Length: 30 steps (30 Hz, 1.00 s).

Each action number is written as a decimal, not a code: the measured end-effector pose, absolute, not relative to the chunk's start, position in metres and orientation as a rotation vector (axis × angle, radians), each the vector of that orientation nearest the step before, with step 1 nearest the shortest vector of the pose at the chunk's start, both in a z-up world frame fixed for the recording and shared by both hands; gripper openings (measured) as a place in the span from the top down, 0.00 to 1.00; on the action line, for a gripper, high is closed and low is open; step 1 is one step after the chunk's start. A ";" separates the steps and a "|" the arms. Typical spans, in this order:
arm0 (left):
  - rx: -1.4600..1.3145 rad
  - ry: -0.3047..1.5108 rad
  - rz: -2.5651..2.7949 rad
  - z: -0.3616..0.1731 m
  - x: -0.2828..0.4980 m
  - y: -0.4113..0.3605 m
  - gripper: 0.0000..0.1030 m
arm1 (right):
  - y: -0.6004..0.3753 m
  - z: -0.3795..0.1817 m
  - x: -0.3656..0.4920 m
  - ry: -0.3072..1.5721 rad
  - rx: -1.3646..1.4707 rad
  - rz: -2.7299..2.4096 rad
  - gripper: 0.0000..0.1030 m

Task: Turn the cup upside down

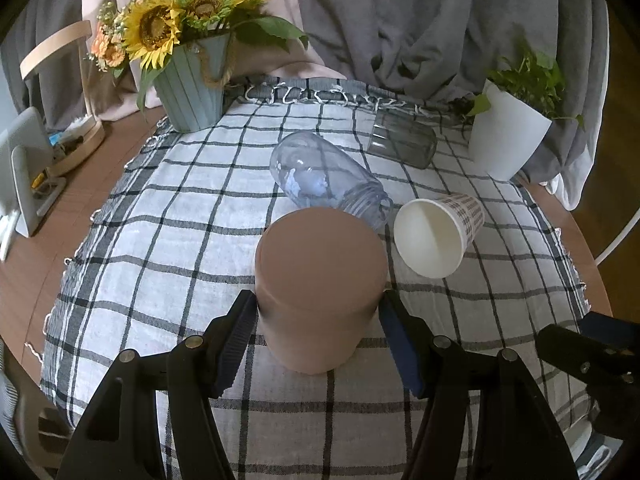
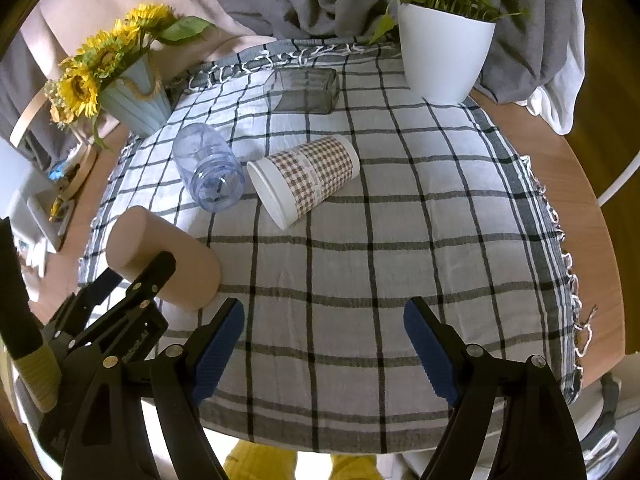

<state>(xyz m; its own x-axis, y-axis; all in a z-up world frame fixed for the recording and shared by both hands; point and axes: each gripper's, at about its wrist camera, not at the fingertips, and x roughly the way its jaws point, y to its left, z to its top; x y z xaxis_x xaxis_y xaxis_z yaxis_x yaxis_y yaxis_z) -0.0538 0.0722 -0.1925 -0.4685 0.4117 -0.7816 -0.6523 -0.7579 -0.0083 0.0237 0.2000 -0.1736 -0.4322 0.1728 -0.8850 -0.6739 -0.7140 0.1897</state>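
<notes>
Left wrist view: a tan cup [image 1: 318, 288], base up on the checked cloth [image 1: 160, 216], is pinched by the left gripper [image 1: 316, 312]. Right gripper [image 2: 324, 320] is held spread, empty, beside a paper cup [image 2: 308, 178] lying sideways.

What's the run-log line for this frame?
left gripper: shut on pink cup, closed end up, on checked cloth | right gripper: open, empty | paper cup: on its side
</notes>
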 end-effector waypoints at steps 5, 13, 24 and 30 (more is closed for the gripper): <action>-1.070 0.408 2.223 -0.185 -0.048 0.070 0.18 | 0.196 -0.165 0.028 0.715 -1.238 2.164 0.20; -0.982 0.397 2.306 -0.139 -0.028 0.051 0.02 | 0.189 -0.136 0.045 0.712 -1.161 2.190 0.15; -0.915 0.403 2.419 -0.087 -0.001 0.018 0.01 | 0.165 -0.086 0.073 0.619 -0.985 2.291 0.11; -0.861 0.404 2.448 -0.067 0.016 0.009 0.00 | 0.151 -0.070 0.088 0.595 -0.898 2.337 0.11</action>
<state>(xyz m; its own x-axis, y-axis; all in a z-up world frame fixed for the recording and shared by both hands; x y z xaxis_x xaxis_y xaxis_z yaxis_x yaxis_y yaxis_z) 0.0157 0.0086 -0.0670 -0.6694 0.3651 -0.6470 -0.5536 -0.8259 0.1068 0.0877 0.1514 -0.0698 -0.6183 0.3406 -0.7083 -0.6378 -0.7441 0.1989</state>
